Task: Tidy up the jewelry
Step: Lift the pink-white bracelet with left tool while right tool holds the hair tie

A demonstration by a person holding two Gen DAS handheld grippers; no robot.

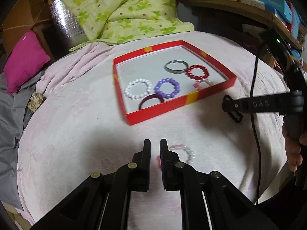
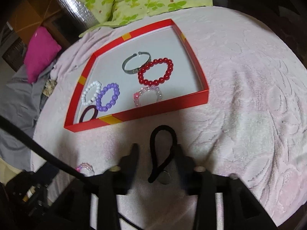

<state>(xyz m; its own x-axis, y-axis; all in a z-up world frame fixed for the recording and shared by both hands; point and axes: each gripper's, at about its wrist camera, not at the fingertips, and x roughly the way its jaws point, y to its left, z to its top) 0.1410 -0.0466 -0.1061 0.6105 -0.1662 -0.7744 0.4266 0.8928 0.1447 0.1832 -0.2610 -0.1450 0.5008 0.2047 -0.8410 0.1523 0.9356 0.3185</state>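
Jewelry lies mostly gathered in the shallow red cardboard box lid (image 2: 193, 47) on the pink textured bedspread (image 2: 249, 76): a silver metal cuff bangle (image 2: 127, 65), a red bead bracelet (image 2: 155, 73), a clear pink bead bracelet (image 2: 146, 95), a purple bead bracelet (image 2: 108, 99), a white pearl bracelet (image 2: 90, 93) and a dark maroon band (image 2: 88, 114), spread flat so each stays separate and easy to see. Two pieces remain outside. We hold the right gripper (image 2: 156, 149) just short of the lid's near wall with its jaws parted, and a black elastic loop (image 2: 163, 153) sits between them, lying against the right finger; we cannot tell whether it hangs there or rests on the cloth. Our left gripper (image 1: 155, 145) is clenched with nothing visibly clamped, its tips down beside a second pale pink-and-white bead bracelet (image 1: 187, 152) on the bedspread, which we judge is its next pick.
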